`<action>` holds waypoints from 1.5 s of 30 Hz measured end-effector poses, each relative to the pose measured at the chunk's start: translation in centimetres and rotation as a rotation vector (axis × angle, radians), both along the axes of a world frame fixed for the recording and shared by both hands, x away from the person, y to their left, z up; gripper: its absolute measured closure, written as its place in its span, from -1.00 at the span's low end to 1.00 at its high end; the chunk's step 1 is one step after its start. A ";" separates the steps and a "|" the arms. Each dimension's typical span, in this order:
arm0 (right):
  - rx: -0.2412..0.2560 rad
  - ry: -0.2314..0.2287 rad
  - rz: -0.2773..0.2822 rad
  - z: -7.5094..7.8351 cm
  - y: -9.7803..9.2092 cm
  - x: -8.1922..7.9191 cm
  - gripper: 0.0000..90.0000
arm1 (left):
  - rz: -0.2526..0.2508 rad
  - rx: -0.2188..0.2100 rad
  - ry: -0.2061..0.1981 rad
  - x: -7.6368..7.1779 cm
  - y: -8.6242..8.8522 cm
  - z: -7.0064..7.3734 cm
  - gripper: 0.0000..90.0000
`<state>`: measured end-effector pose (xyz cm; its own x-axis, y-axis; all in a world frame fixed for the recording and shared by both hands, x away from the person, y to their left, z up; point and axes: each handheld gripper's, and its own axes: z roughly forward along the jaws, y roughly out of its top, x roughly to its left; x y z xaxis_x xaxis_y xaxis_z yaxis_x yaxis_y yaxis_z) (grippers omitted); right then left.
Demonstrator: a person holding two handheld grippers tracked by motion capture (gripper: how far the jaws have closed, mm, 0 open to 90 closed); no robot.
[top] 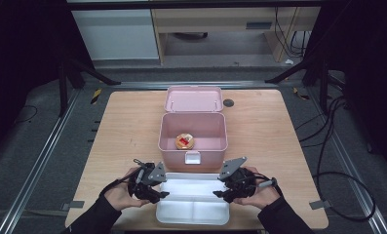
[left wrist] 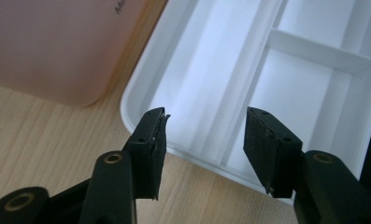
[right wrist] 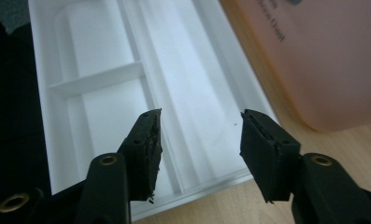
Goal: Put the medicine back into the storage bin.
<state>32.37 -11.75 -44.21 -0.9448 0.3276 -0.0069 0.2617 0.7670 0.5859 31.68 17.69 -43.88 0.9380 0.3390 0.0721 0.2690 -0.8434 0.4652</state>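
White divided tray (top: pixel 193 204) sits low centre in the high view, at the table's (top: pixel 259 126) near edge, with a gripper at each short end. Left gripper (top: pixel 154 187), jaws spread, poised over the tray's left rim; right gripper (top: pixel 226 190), jaws equally spread, at the right rim. Looks like thin, stiff, light plastic, probably slick, so pinch the raised end walls from both sides and lift level. Just beyond it, mid-frame, the pink box (top: pixel 192 138) stands open, a small round item (top: pixel 184 141) inside.
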 end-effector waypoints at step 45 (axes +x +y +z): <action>-0.184 0.109 0.148 -3.4 1.4 0.3 0.88 | -0.181 0.170 0.135 0.5 -2.1 -1.9 0.90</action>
